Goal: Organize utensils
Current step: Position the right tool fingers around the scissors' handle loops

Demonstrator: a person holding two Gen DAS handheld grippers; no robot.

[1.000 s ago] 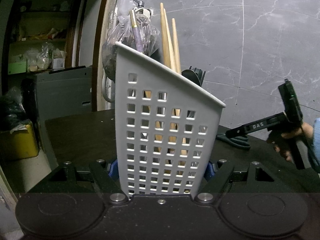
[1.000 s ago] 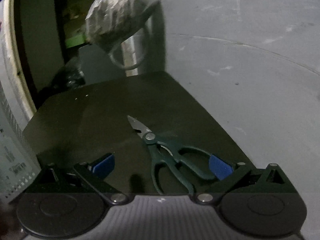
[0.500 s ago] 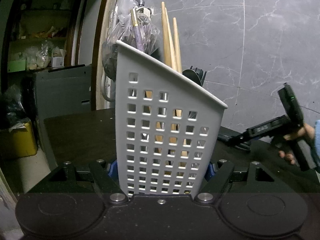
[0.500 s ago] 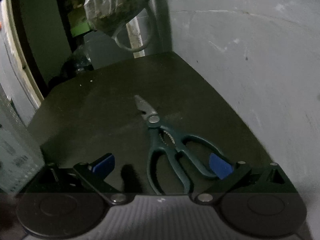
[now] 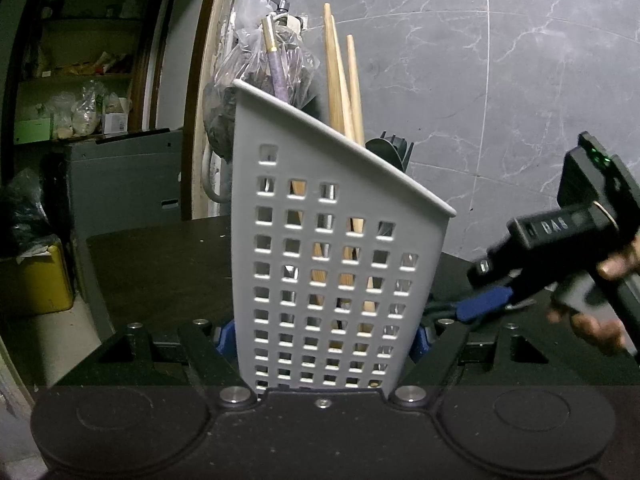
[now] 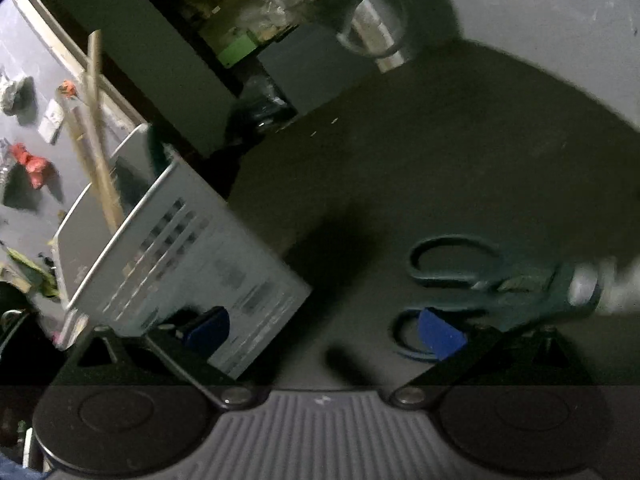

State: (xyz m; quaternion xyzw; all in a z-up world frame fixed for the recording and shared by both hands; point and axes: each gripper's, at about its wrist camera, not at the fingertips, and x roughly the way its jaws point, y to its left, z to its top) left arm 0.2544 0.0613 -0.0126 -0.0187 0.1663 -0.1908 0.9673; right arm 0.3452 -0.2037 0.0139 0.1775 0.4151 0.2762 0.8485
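Dark table point(image 5: 160, 264) against grey marble wall. Left gripper point(image 5: 320, 336) clamped on white perforated caddy point(image 5: 332, 264), upright, holding wooden sticks point(image 5: 340, 80). Right gripper point(image 6: 324, 328) fingers apart, low over table; scissors point(image 6: 480, 280) lie by its right finger point(image 6: 440, 336), caddy beside left finger
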